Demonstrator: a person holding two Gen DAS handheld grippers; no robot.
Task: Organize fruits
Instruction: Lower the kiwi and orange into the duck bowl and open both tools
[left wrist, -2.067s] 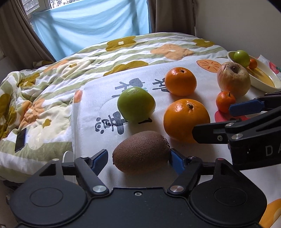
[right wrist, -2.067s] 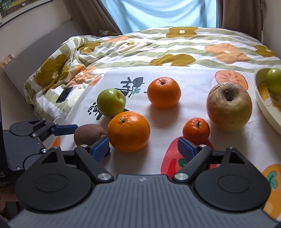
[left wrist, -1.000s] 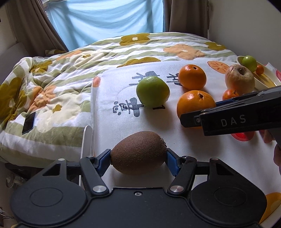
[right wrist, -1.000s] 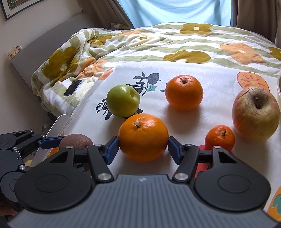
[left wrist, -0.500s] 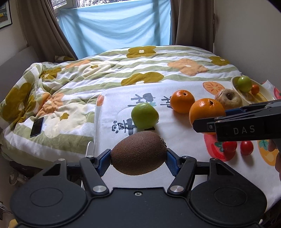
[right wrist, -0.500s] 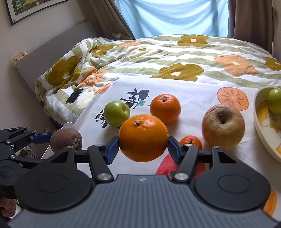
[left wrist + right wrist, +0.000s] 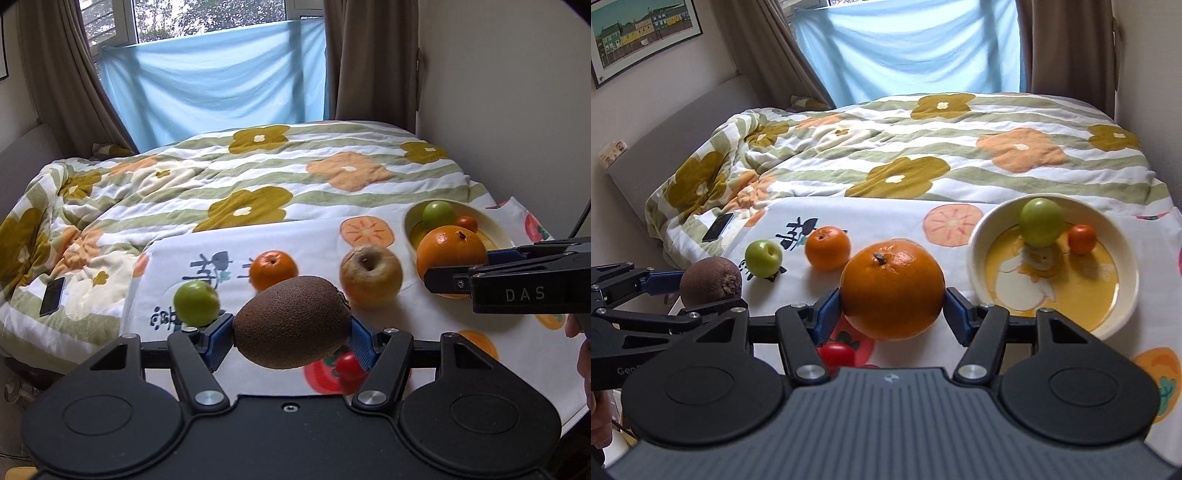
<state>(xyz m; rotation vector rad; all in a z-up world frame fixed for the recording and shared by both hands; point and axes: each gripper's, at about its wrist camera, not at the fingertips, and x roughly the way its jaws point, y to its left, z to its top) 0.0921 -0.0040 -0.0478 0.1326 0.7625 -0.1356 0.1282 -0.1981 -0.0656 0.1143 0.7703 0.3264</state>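
My left gripper (image 7: pixel 291 332) is shut on a brown kiwi (image 7: pixel 291 325), held in the air above the printed cloth. My right gripper (image 7: pixel 892 314) is shut on a big orange (image 7: pixel 892 290), which hangs just left of the white and yellow bowl (image 7: pixel 1126 258). In the bowl lie a green apple (image 7: pixel 1041 221) and a small tangerine (image 7: pixel 1081 239). On the cloth rest a wrinkled yellow apple (image 7: pixel 370 275), a second orange (image 7: pixel 273 269) and another green apple (image 7: pixel 196 302). From the right wrist view the kiwi (image 7: pixel 711 282) shows at the far left.
A red cherry tomato (image 7: pixel 349 367) lies on the cloth under the left gripper. A dark phone (image 7: pixel 52 295) sits on the flowered quilt (image 7: pixel 258 177) at the left. A wall runs along the right of the bed, and curtains hang at the window behind.
Both grippers closed on their fruit, lifted it off the cloth and carried it up and to the right. The bowl now shows fully in the right wrist view.
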